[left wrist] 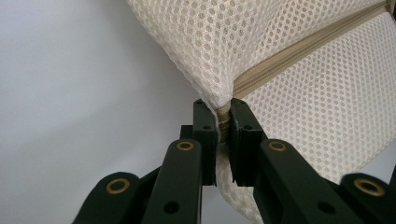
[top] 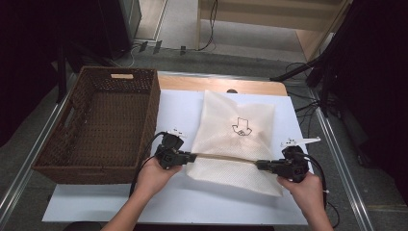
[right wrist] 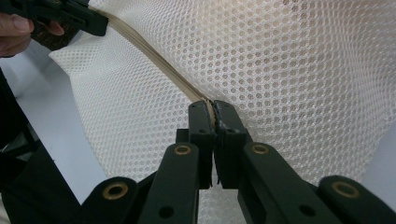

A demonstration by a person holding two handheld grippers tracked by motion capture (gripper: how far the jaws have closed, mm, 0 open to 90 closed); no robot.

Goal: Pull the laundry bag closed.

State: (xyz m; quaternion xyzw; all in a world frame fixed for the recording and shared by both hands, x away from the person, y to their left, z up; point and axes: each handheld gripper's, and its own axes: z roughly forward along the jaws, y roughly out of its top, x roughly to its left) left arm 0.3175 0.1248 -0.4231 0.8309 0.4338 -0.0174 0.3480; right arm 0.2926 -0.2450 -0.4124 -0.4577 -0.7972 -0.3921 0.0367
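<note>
White mesh laundry bag (top: 234, 139) lying at centre of the high view on the white surface (top: 173, 204), with a small black printed mark in its upper half. Stretched across its lower part, a beige zipper band (top: 223, 157), pinched at the left end by the left hand-held gripper (top: 190, 156) and at the right end by the right hand-held gripper (top: 259, 165). To do this well: keep the band taut and level between both ends, lift or fold evenly, avoid tugging one side harder so the mesh does not slip out or skew. At left of the frame, close beside the bag, a brown wicker basket (top: 144, 120), apparently empty inside.

Lower centre of the left gripper view: left hand-held gripper (left wrist: 224, 119) clamped on the bag's corner, the zipper band (left wrist: 299, 51) running off to the upper right, mesh laundry bag (left wrist: 327, 102) to either side. Better not to loosen here; grip sits right at the seam end.

Lower centre of the right gripper view: right hand-held gripper (right wrist: 213, 114) closed tight on the zipper band (right wrist: 154, 58), which runs to the upper left, where the left hand-held gripper (right wrist: 100, 25) holds the far end.

Counted: one bag, one zipper band, one basket, two hand-held grippers, both gripping.
</note>
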